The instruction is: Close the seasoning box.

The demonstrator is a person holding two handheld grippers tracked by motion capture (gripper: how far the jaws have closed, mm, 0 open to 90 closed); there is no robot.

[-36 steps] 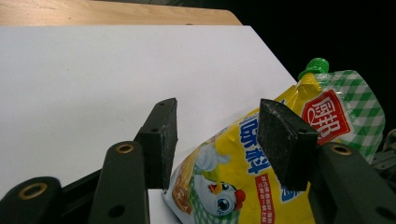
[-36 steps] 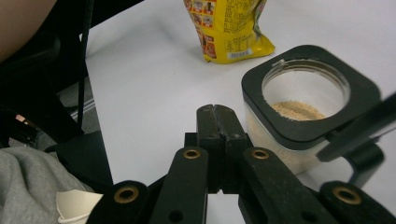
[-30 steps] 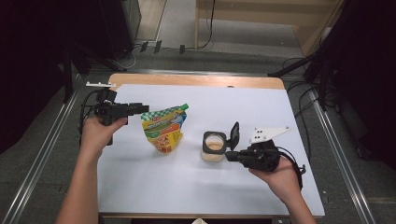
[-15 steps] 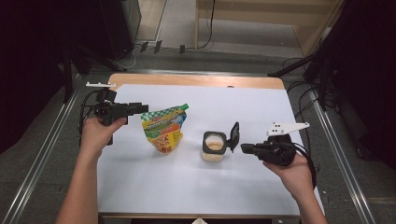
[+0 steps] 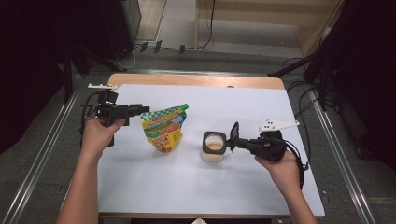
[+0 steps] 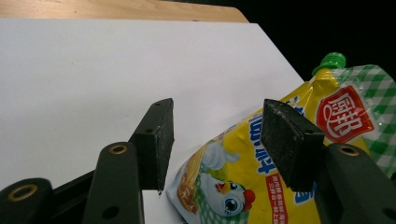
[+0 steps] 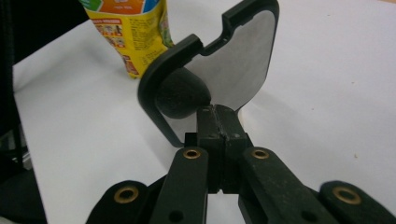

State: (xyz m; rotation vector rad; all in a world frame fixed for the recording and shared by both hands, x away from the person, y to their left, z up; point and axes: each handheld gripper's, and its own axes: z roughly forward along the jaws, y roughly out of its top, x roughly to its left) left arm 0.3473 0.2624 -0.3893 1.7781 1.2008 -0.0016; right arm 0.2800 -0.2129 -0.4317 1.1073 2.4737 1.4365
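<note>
The pouch (image 5: 164, 130) stands left of the counter's (image 5: 154, 186) middle, the open jar (image 5: 214, 146) just right of it, with a passable gap between them. The near edge, far edge and both right corners lie free.

The pouch (image 6: 299, 154) carries the one mark that reads clearly: a red shield-shaped badge (image 6: 344, 114) with two white Chinese characters, the second being 邦; the first cannot be made out for certain. Below the badge run large blue Chinese characters across the yellow front, cut off by the claw of the left gripper and not readable. In the right gripper view the pouch (image 7: 133, 32) shows blocks of small print, too fine to read
</note>
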